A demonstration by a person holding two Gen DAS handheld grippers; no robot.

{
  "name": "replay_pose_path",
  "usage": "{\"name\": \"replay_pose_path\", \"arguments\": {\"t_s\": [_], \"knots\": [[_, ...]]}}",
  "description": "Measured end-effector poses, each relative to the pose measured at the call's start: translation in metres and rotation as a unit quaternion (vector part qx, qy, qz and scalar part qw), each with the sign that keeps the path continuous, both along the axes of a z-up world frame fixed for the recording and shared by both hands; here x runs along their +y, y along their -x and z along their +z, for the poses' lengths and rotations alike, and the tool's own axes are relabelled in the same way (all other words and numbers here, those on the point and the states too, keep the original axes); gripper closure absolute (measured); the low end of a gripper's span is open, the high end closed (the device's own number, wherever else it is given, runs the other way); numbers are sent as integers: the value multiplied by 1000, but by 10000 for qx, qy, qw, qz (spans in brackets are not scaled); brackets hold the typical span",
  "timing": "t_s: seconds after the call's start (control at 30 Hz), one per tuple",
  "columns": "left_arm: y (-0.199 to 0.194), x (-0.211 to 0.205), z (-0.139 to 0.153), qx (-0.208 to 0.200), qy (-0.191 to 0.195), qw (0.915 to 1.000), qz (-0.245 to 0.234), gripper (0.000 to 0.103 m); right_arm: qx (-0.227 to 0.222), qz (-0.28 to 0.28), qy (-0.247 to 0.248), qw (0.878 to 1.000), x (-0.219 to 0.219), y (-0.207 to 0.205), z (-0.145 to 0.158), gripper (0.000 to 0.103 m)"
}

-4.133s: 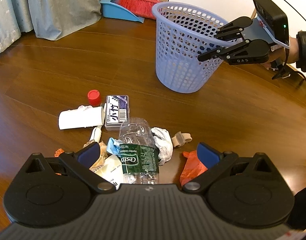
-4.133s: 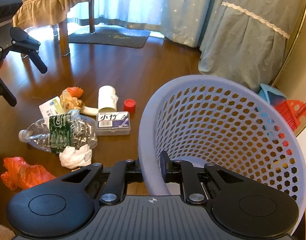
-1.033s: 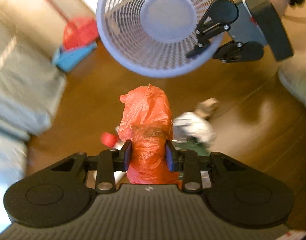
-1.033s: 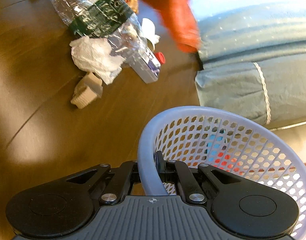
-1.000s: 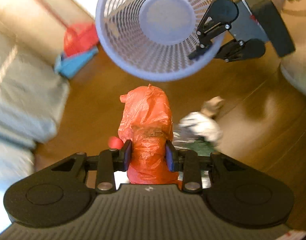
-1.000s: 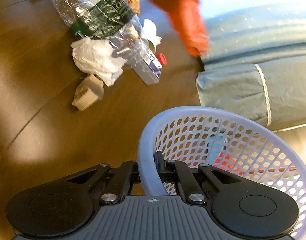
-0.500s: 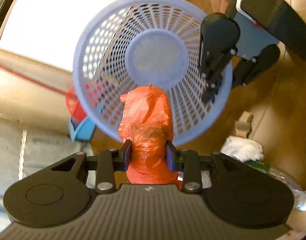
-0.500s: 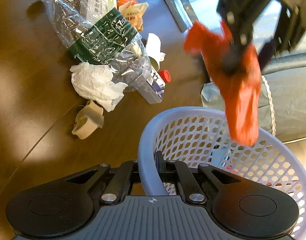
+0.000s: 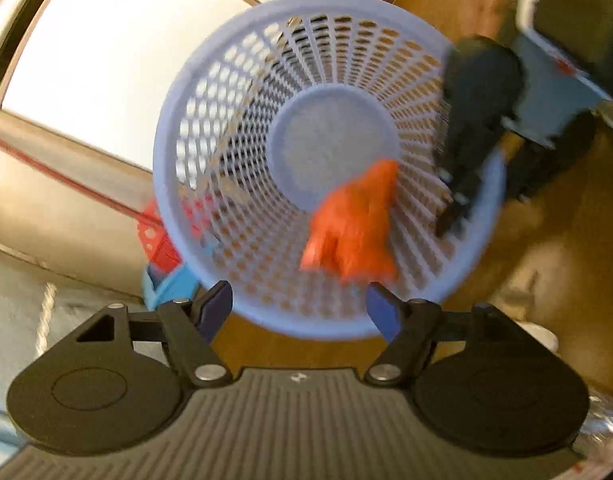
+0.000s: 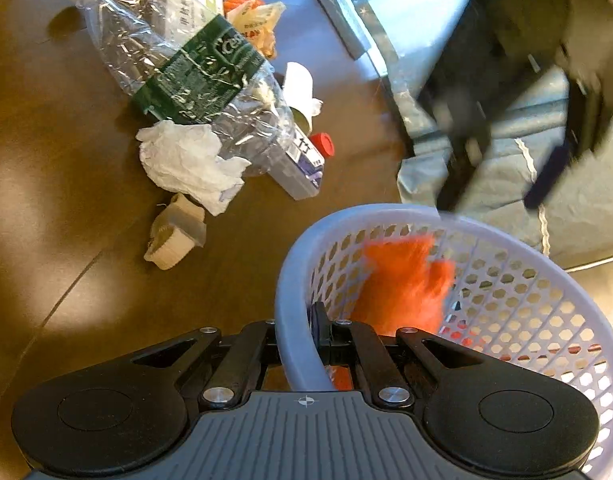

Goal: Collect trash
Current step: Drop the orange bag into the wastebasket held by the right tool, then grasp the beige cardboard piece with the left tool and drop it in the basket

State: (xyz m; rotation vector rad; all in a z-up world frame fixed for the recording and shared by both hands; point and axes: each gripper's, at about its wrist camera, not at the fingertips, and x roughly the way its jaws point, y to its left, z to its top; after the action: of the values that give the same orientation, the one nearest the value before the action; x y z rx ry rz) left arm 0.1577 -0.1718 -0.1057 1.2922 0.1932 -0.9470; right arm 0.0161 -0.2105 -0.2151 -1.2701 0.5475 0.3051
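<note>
My left gripper [image 9: 300, 306] hangs open above the mouth of the lilac mesh basket [image 9: 210, 128], nothing between its blue pads. The orange plastic bag [image 9: 352, 226] is loose and blurred inside the basket, also visible as the orange bag [image 10: 402, 284] through the mesh. My right gripper [image 10: 302, 326] is shut on the basket rim [image 10: 290, 276] and holds the basket tilted off the floor. On the wood floor lie a crushed clear bottle [image 10: 194, 76] with a green label, a crumpled white tissue [image 10: 186, 160], a beige clip-like piece [image 10: 174, 236], a small purple box [image 10: 302, 160] and a red cap [image 10: 321, 144].
A carton and orange wrappers [image 10: 250, 16] lie behind the bottle. A red broom and blue dustpan [image 9: 162, 256] stand behind the basket by a white cabinet [image 9: 106, 40]. Grey-blue fabric [image 10: 506, 184] hangs past the basket. The left gripper's body [image 10: 518, 56] looms over the rim.
My left gripper has opened and the orange bag has dropped from its pads into the basket. The right gripper still clamps the rim.
</note>
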Motion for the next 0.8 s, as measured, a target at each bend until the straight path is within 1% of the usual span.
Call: {"name": "replay_pose_path", "arguments": {"t_s": [0.07, 0.13, 0.2, 0.3, 0.37, 0.47, 0.6, 0.7, 0.8], "knots": [[-1, 12, -4, 354, -42, 9992, 163, 32, -27, -52, 2, 10000, -2, -3, 1, 103], [1, 21, -21, 639, -233, 9974, 219, 35, -41, -113, 22, 9999, -5, -4, 1, 103], [7, 25, -34, 823, -386, 9958, 124, 37, -33, -153, 45, 9999, -6, -9, -1, 103], [22, 30, -58, 1052, -620, 9924, -135, 38, 0, -174, 57, 9998, -11, -13, -4, 103], [32, 27, -65, 1230, -713, 9894, -312, 38, 17, -195, 60, 9998, -13, -11, -4, 103], [37, 20, -75, 1480, -776, 9849, -449, 40, 28, -225, 59, 9997, -18, -7, -5, 103], [35, 18, -85, 1856, -850, 9772, -582, 45, 33, -233, 74, 9997, -21, -7, -7, 103], [32, 13, -91, 2161, -830, 9706, -651, 45, 36, -217, 84, 9997, -24, -4, -7, 103], [31, 11, -93, 2343, -827, 9663, -665, 46, 39, -213, 100, 9997, -25, -4, -6, 103]]}}
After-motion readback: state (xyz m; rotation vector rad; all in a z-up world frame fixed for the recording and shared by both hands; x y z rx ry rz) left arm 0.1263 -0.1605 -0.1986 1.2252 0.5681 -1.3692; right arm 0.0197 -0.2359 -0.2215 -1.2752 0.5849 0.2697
